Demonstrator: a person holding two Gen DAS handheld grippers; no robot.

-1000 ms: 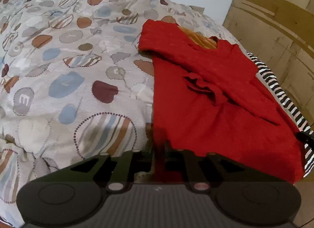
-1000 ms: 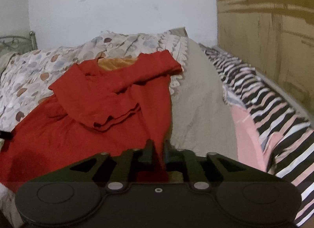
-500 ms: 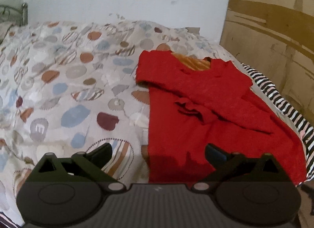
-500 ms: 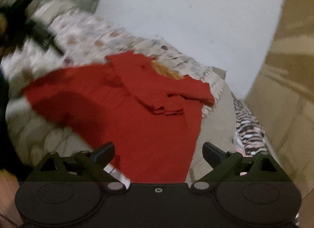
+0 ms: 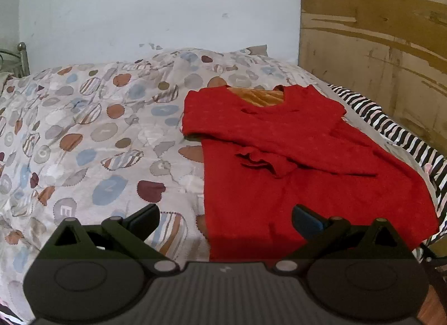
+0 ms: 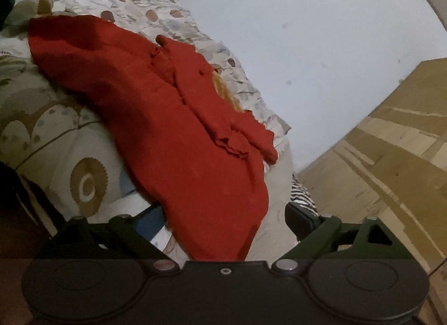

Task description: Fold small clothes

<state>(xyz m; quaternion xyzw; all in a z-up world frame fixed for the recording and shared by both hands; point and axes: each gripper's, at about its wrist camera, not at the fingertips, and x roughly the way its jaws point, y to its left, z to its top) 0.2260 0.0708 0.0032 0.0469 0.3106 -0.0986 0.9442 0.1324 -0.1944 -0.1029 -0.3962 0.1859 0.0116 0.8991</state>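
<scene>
Your left hand-held gripper [image 5: 225, 217] and right hand-held gripper [image 6: 225, 217] both gape wide, holding nothing. The red garment [image 5: 293, 163] lies on the bed [image 5: 97, 143], sleeves folded inward (its hem by the edge); a one-sided pull could undo them.

The red garment's [image 5: 293, 179] near hem is hidden behind the left gripper's [image 5: 225, 220] body. Folded sleeves cover its chest. The striped blanket [image 5: 396, 135] is cut off at the right edge.
</scene>
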